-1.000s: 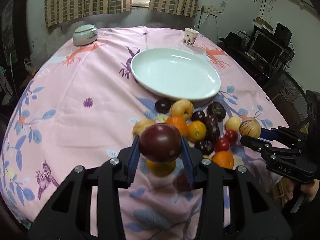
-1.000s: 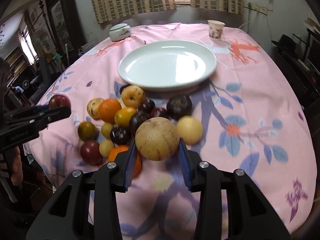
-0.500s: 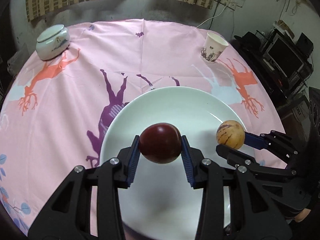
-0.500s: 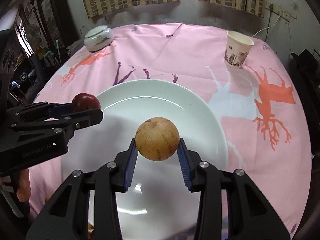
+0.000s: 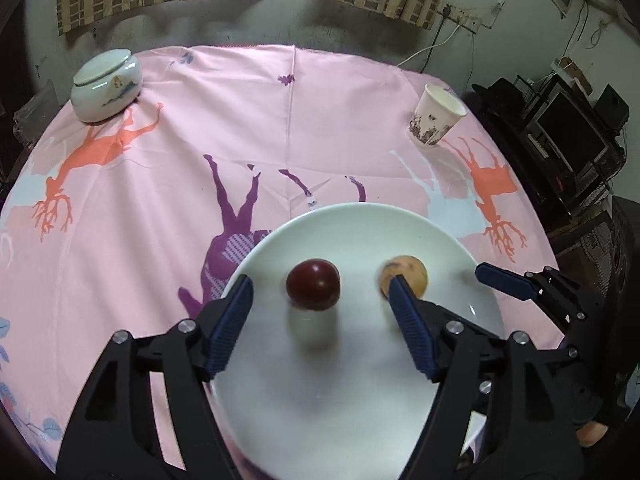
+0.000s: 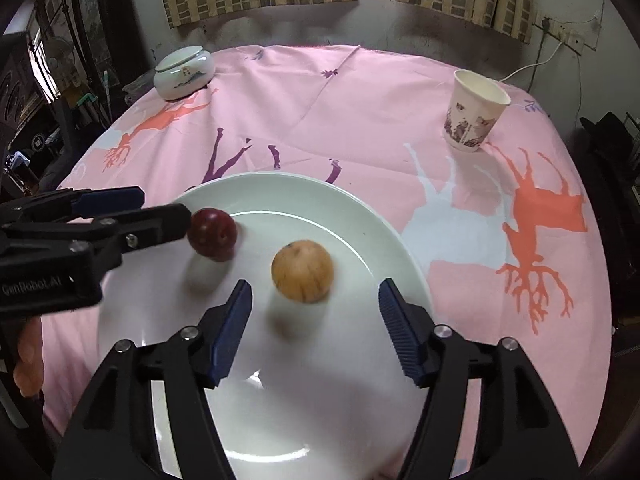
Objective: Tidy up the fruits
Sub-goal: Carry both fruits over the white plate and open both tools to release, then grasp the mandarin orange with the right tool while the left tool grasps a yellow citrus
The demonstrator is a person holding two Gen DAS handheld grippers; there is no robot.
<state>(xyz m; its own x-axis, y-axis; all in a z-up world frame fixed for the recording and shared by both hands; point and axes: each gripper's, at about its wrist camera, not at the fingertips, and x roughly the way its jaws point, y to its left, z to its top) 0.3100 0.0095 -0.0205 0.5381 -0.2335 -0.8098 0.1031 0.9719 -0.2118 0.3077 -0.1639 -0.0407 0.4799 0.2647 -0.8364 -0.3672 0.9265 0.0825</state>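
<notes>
We're holding both hand-held grippers over the wide white round plate [image 5: 460,248], which is sitting on the tabletop under a pink cloth w/ deer prints [image 5: 180,152]. Left hand-held gripper [image 5: 320,308] is standing spread, its jaws having just been opening; the dark red round plum [image 5: 313,286] is lying between the blue ribbed pads [image 5: 228,326] but apart from both, a blurred shadow under it on the plate. Right hand-held gripper [image 6: 316,312] is likewise spread, jaws just having been opening; the tan speckled round fruit [image 6: 303,271] is sitting btwn its pads, touching neither, slightly blurred. In the right wrist view the plum [image 6: 213,233] is lying just left of the tan fruit, near the left gripper's fingertips. At the far side of the cloth we're seeing a white lidded ceramic jar [image 5: 106,84] on the left and a white paper cup w/ a printed pattern [image 5: 436,120] on the right, both well apart from the plate.
</notes>
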